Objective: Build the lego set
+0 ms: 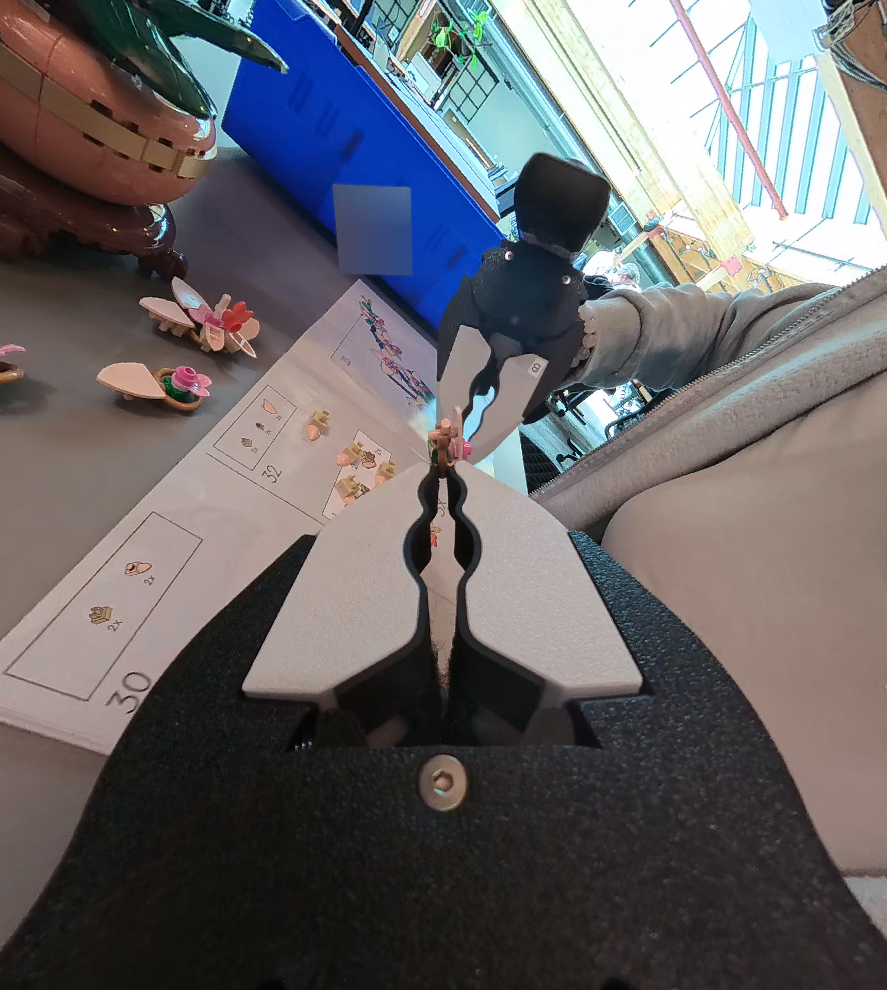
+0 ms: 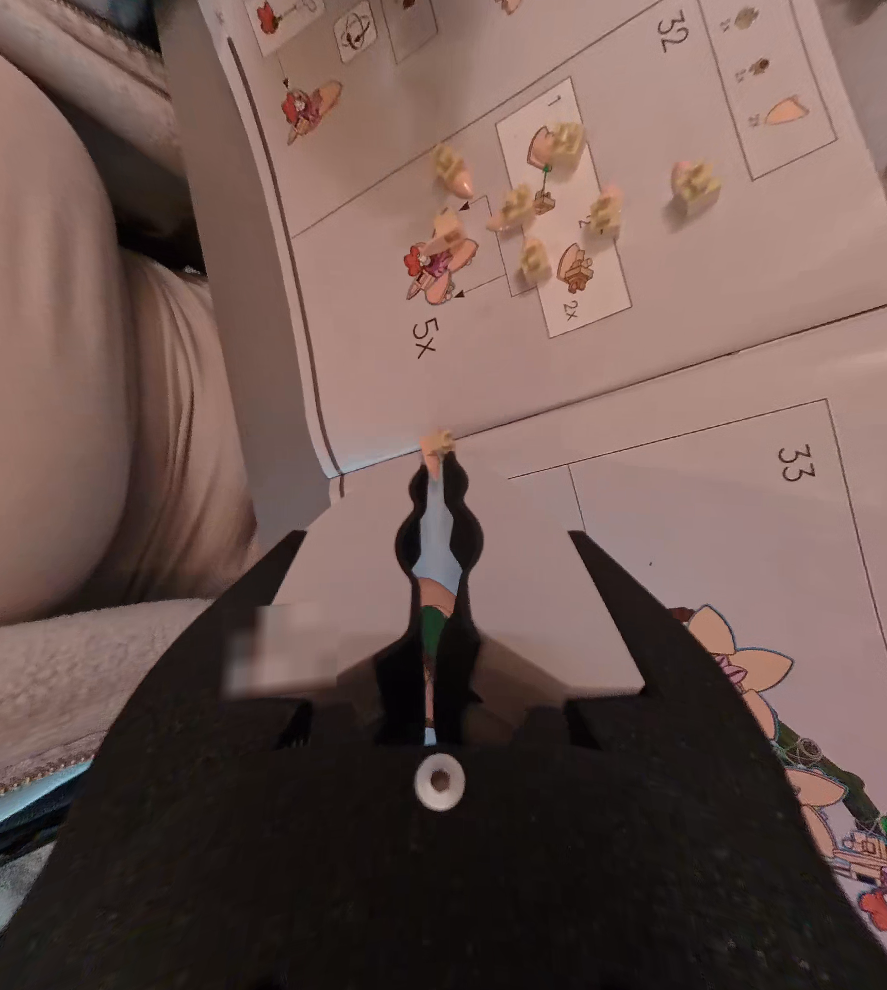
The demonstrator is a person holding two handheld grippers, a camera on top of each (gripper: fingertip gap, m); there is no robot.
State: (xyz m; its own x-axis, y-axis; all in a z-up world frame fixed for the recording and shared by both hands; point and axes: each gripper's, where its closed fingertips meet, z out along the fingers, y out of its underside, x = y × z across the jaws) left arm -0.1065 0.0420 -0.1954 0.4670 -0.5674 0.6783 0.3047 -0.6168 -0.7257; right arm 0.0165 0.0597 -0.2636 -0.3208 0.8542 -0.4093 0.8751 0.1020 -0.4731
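Large brick-built pot, dusky pink with a tan band and dark green leaves [image 1: 71, 107]: far ahead and to the left of the left gripper [image 1: 442, 465], on the grey tabletop [image 1: 55, 482]. Blue plastic bin [image 1: 334, 128]: ahead of that gripper, beyond the booklet. Open white instruction booklet with printed building steps [image 1: 205, 514]: lies flat directly under and ahead of both grippers. Person's grey fleece sleeve [image 1: 698, 332]: to the right of the left gripper, behind the right gripper [image 1: 471, 428]. Partly built brick flowers, pale pink petals with magenta and red centres [image 1: 200, 321]: on the tabletop ahead-left of the left gripper. Loose small tan-and-peach brick pieces [image 2: 516, 211]: scattered on the booklet page ahead of the right gripper [image 2: 438, 455]. Small flower assembly, tan stem with green, pale pink and magenta parts [image 1: 445, 436]: pinched at the tips of the left gripper, jaws narrow and pressed on it; the right gripper's tips meet it from above. Tiny peach-and-tan petal piece [image 2: 435, 449]: clamped at the very tips of the right gripper, jaws nearly together, over the booklet's fold.
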